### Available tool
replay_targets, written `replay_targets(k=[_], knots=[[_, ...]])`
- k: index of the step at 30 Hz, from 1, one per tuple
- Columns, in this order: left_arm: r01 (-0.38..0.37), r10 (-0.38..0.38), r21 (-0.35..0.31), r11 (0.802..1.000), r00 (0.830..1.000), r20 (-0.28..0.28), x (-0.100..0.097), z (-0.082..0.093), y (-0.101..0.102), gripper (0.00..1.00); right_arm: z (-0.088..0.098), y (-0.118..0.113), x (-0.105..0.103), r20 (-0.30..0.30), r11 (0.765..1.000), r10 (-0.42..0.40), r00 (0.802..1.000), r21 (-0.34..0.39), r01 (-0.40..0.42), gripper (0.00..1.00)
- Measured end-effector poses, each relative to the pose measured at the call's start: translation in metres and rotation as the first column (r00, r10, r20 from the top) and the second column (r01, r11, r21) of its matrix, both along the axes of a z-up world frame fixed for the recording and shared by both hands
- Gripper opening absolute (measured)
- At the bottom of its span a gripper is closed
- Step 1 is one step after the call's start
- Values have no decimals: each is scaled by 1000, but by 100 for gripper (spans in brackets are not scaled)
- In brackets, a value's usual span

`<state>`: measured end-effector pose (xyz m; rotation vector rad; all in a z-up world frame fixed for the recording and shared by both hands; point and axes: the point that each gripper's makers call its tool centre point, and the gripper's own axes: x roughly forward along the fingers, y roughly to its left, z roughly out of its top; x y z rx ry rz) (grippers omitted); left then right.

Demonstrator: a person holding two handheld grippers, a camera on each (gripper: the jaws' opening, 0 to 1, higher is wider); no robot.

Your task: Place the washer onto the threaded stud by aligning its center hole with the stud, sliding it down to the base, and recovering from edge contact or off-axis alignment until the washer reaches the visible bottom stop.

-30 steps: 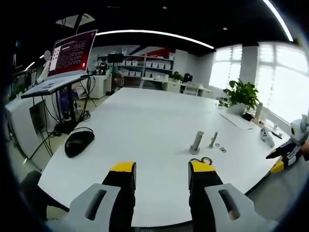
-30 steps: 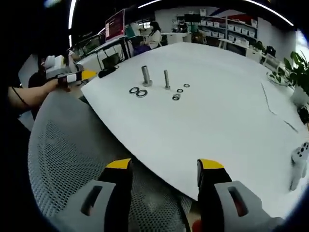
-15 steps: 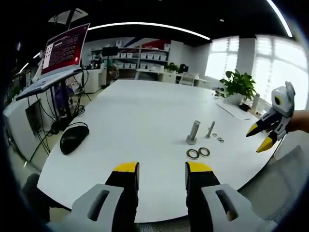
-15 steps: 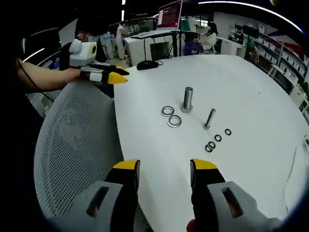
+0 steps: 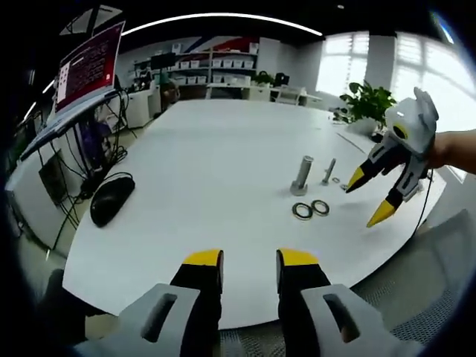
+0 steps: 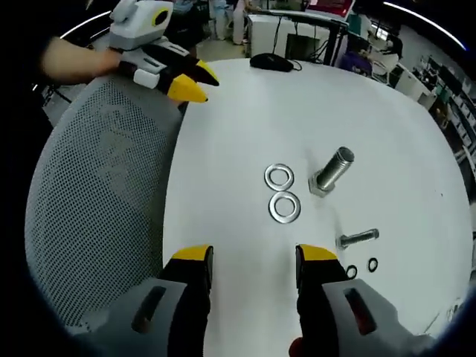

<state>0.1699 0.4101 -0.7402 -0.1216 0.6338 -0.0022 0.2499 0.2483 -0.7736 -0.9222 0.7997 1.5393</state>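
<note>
Nothing of the job is done as far as I can judge: I hold nothing in either pair of tongs. My right tongs (image 6: 249, 256), with their yellow tips parted by a moderate gap, hang over the near part of the white surface (image 6: 223, 134). Just beyond them lie the two large flat steel washers (image 6: 281, 195), side by side and almost touching, both flat on the surface. Just beside them stands the thick steel bolt with its hexagonal head down and threaded shank up (image 6: 332, 171), the stud with nothing on it. A little apart stands a thinner steel bolt (image 6: 358, 239) with a few small dark washers (image 6: 360, 267) near it.

Still ahead of me: pick up a washer, centre its hole over the stud, slide it down to the head.

My left tongs (image 5: 249, 260) wait at the surface's edge, jaws a narrow gap apart. A grey mesh chair back (image 6: 97, 186) sits at that edge. Farther off lie a black computer mouse (image 5: 111, 201) and a green potted plant (image 5: 370, 102). Nothing blocks the washers.
</note>
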Motion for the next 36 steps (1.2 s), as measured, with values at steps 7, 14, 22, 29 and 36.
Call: replay_targets(k=[7,14,22,29,36], knots=[[-9,9,0,1000,1000,7,0,0,2,26,-11,18,11,-26,999,33,999,-42,-34,46],[-11,12,-16,1000,1000,27,1,2,2,25,-21,22,15,-1,989,100,995,-112,-100,46],[-4,6,-36,999,999,43,3,5,-1,24,-27,27,18,35,972,149,988,-188,-140,42],[-2,4,-43,999,999,43,3,5,-2,21,-27,30,19,43,954,200,979,-236,-185,43],[-3,5,-43,999,999,45,3,5,-2,21,-27,35,23,49,938,233,971,-273,-212,38]])
